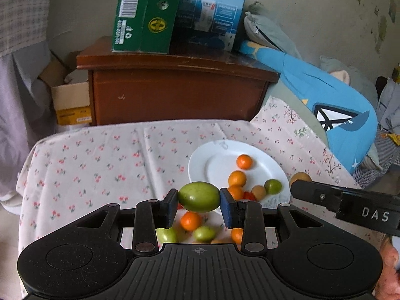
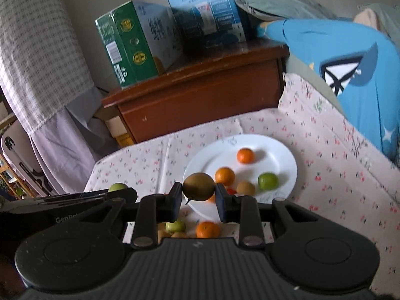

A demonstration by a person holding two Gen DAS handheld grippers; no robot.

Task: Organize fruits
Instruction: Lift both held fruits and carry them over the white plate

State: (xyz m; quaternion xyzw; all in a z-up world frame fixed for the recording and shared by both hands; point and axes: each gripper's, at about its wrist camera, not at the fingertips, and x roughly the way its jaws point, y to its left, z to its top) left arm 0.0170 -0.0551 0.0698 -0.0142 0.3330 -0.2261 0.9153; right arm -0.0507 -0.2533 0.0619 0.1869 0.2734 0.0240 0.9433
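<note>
My left gripper [image 1: 199, 197] is shut on a green oval fruit [image 1: 199, 196], held in the air above the floral cloth. My right gripper [image 2: 198, 187] is shut on a brown round fruit [image 2: 199, 186] with a small stem, held above the near rim of the white plate [image 2: 275, 150]. On the plate lie two oranges [image 2: 245, 155], a green fruit [image 2: 268, 181], a small brown fruit [image 2: 245, 188] and something red, partly hidden. Loose on the cloth below the grippers are an orange [image 1: 190, 221] and green fruits [image 1: 204, 233]. The right gripper's arm [image 1: 350, 205] shows at the right of the left wrist view.
A brown wooden cabinet [image 1: 175, 92] stands behind the table with a green carton [image 1: 145, 15] and a blue carton [image 1: 212, 12] on top. A blue plush cushion [image 1: 337, 115] lies at the right. Cardboard boxes [image 1: 71, 102] sit left of the cabinet.
</note>
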